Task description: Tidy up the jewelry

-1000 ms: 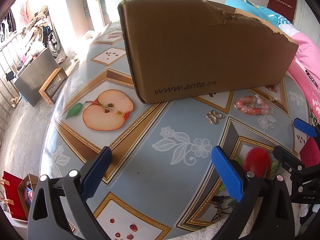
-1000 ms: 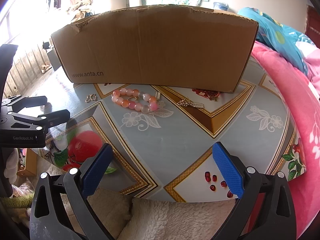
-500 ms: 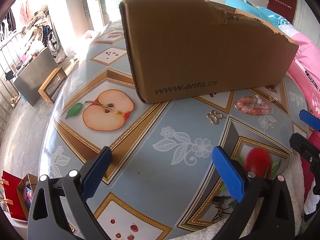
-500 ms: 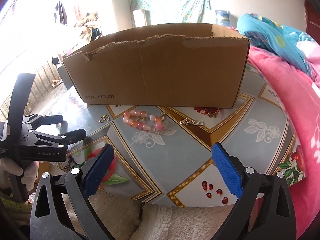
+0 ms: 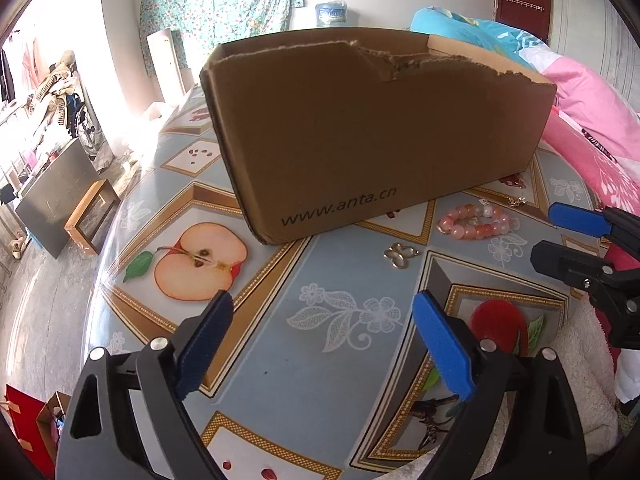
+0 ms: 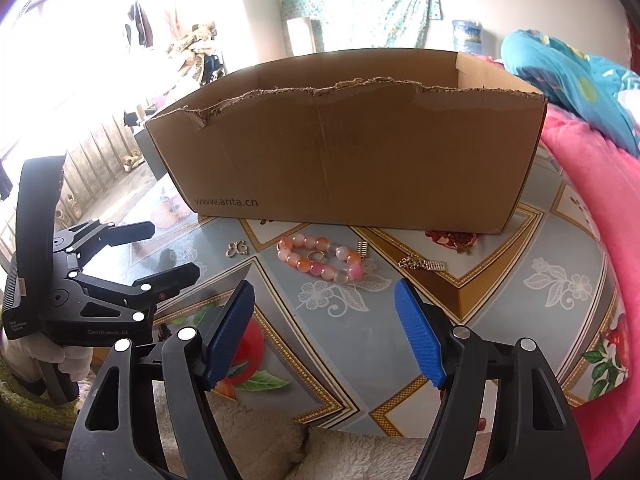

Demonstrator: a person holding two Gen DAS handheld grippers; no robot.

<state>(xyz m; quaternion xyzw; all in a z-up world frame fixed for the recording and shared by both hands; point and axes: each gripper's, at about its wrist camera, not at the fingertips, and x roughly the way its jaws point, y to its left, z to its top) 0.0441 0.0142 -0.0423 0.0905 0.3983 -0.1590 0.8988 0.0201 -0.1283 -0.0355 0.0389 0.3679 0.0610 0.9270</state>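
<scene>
A torn-edged cardboard box [image 5: 360,132] [image 6: 352,160] stands on the round fruit-print table [image 5: 280,360] [image 6: 540,292]. In front of it lie a pink bead bracelet [image 5: 460,233] [image 6: 298,264] around a gold ring [image 6: 316,256], a gold butterfly piece [image 5: 400,254] [image 6: 237,248], a small silver charm [image 6: 363,248], a gold chain [image 6: 420,264] and a red piece [image 6: 450,238]. My left gripper [image 5: 322,308] [image 6: 172,250] hovers over the table's near left, jaws closing on nothing. My right gripper [image 6: 325,294] [image 5: 554,236] hangs short of the bracelet, jaws closing, empty.
Pink bedding [image 6: 592,184] and a blue quilt [image 6: 560,68] crowd the table's right side. White fleece [image 6: 260,440] lies at the near edge. A gloved hand [image 6: 44,356] holds the left gripper. On the floor at left stand a wooden frame [image 5: 90,216] and red bags [image 5: 24,420].
Both grippers' blue jaws have drawn closer together. Both views have tilted up, showing more of the room and the box's rim. The right gripper reaches further into the left wrist view.
</scene>
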